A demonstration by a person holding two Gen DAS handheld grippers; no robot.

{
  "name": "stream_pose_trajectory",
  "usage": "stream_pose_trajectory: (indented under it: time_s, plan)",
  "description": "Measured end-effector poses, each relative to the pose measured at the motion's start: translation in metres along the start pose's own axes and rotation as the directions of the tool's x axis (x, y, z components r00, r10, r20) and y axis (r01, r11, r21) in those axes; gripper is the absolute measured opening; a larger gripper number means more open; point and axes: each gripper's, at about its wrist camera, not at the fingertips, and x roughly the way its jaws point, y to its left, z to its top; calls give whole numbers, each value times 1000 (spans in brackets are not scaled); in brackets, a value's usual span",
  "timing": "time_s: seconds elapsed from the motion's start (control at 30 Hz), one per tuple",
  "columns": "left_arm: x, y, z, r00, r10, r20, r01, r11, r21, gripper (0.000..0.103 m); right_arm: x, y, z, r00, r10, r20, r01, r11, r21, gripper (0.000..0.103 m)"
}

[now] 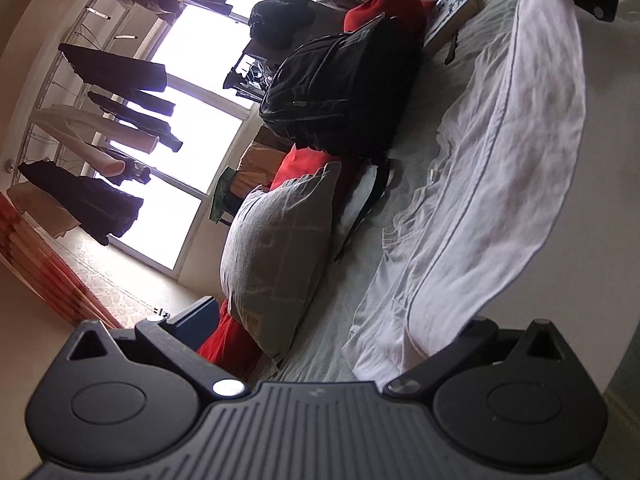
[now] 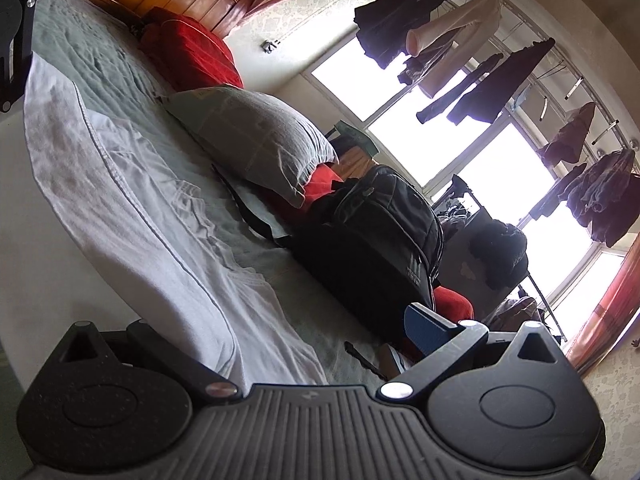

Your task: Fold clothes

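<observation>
A bedroom with clothes hanging at a bright window; a bed [image 2: 100, 64] under a grey-green cover carries a black backpack [image 2: 372, 236]. On the near side of the backpack lies a white garment [image 2: 132, 200], one long edge lifted between both claws. It looks thin, light and limp; the seamed edge gives the firmest hold. Left claw [image 1: 320, 320] and right claw [image 2: 280, 320] stand apart, each with one finger against the cloth.

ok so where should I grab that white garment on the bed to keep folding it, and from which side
Probably by the two ends of the raised seamed edge of the white garment, one gripper at each end. That edge stands up off the grey-green bed sheet on the side away from the grey pillow and black backpack, so approach from that near side; the rest lies flat and rumpled.
</observation>
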Motion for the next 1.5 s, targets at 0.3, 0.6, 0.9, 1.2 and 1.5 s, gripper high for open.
stream_pose_trajectory:
  time_s: [0.3, 0.6, 0.9, 1.2, 1.5]
  plan:
    - [52, 8, 4, 1000, -17, 9, 17, 1000, -18, 103, 48, -15, 10, 999, -28, -16, 28, 1000, 0, 103]
    - [107, 5, 1, 997, -81, -18, 81, 996, -42, 103, 111, -17, 12, 995, 26, -92, -23, 999, 41, 103]
    - [148, -15, -5, 980, -187, -70, 182, 981, -73, 103, 158, 0, -7, 972, 109, -206, -98, 993, 66, 103]
    - [121, 5, -11, 970, -231, -77, 223, 970, -97, 102, 156, -24, -13, 944, 229, -237, -177, 959, 221, 103]
    - [39, 32, -32, 864, -503, 31, 489, 823, -288, 102, 85, -66, -18, 910, 404, -89, -345, 861, 374, 103]
